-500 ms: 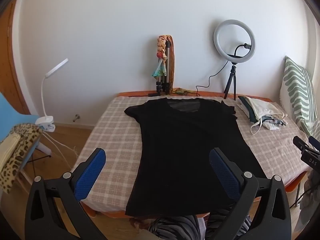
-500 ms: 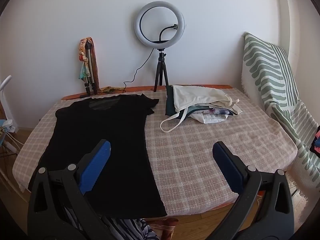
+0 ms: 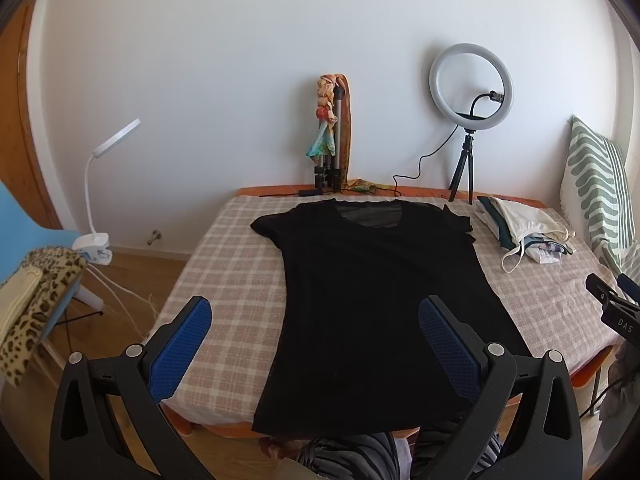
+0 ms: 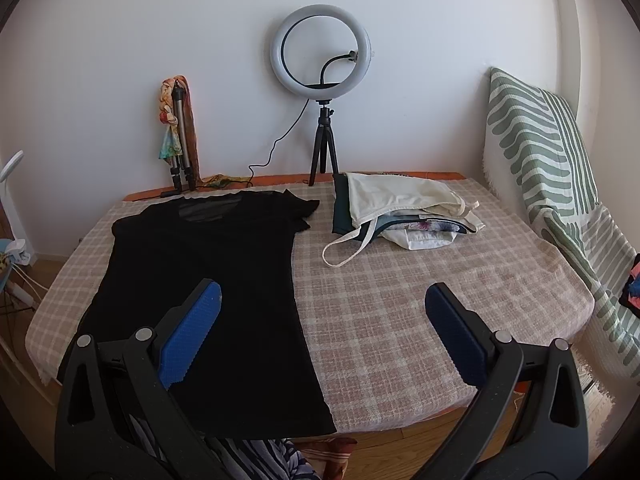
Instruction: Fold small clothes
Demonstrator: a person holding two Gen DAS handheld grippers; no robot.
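Two tools: left tool (image 3: 316, 340) and right tool (image 4: 322, 328) both spread wide, holding nothing
Shirt: black shirt (image 3: 372, 292) flat on checked surface (image 4: 420, 292), collar far, hem nearest
Nearer: left tool, directly facing it

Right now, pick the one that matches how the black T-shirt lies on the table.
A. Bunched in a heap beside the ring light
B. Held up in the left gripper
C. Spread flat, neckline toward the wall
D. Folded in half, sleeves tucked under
C: the black T-shirt lies spread flat on the checked tablecloth, neckline toward the wall, and both the left gripper and the right gripper are open and empty.
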